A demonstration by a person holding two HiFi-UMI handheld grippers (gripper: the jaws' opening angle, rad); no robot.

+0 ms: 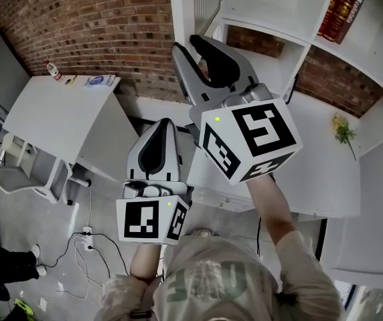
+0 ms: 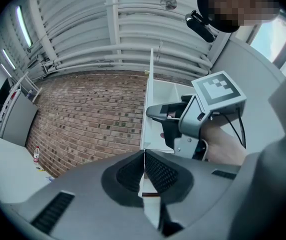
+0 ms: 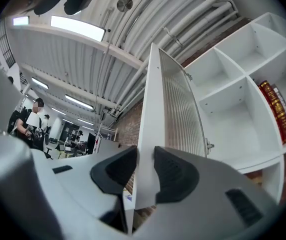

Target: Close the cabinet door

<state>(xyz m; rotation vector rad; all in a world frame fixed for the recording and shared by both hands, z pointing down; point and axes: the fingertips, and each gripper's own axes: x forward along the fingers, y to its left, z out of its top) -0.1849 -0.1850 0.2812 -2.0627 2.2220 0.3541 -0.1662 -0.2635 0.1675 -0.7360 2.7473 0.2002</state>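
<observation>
The cabinet door [image 3: 180,109] is white-framed with a ribbed glass panel and stands swung out from the white shelf cabinet [image 3: 233,99]. My right gripper [image 3: 146,166] has the door's free white edge [image 3: 149,109] between its black pads, and both pads lie against it. In the head view the right gripper [image 1: 186,45] reaches up to the door [image 1: 205,2]. My left gripper [image 1: 165,123] is lower and to the left, away from the door, with its pads together and nothing in them. The left gripper view looks past those pads [image 2: 144,156] at the door edge-on [image 2: 151,74] and at the right gripper [image 2: 155,113] on it.
Red books [image 3: 278,109] stand in a cabinet compartment. A yellow flower sprig [image 1: 342,131] lies on the white counter below the shelves. A white table [image 1: 57,112] with a small bottle [image 1: 53,69] stands left by the brick wall [image 1: 98,25]. Cables lie on the floor.
</observation>
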